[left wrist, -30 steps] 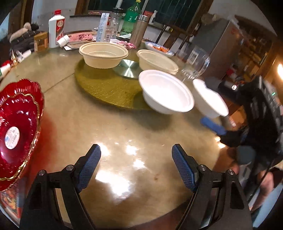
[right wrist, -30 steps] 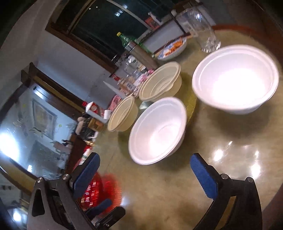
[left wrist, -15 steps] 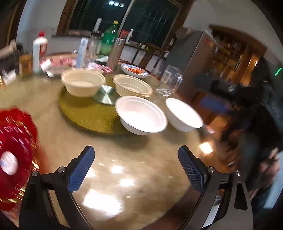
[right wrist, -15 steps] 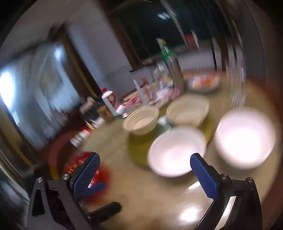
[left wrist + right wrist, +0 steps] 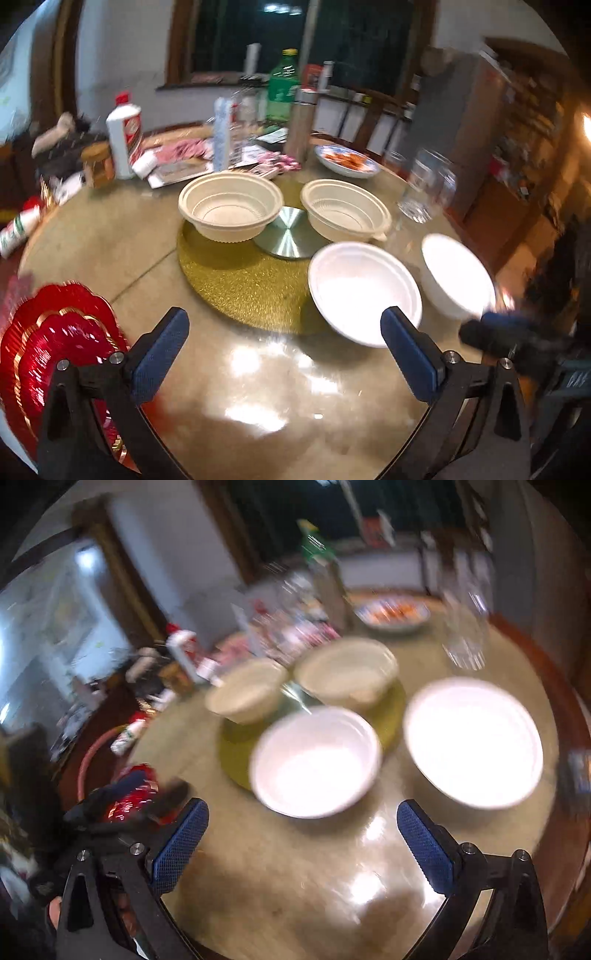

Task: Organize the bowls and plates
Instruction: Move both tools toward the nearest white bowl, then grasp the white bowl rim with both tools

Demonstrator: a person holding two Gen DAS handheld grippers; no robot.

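Bowls [image 5: 364, 291] apart, table edge [image 5: 569, 716] seemingly near

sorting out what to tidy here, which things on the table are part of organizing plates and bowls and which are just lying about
Part of the job:
- two white bowls
- two beige bowls
- red plates

Just lying about:
- green bottle
- white bottle
- glass jar
- dish of food
- gold mat
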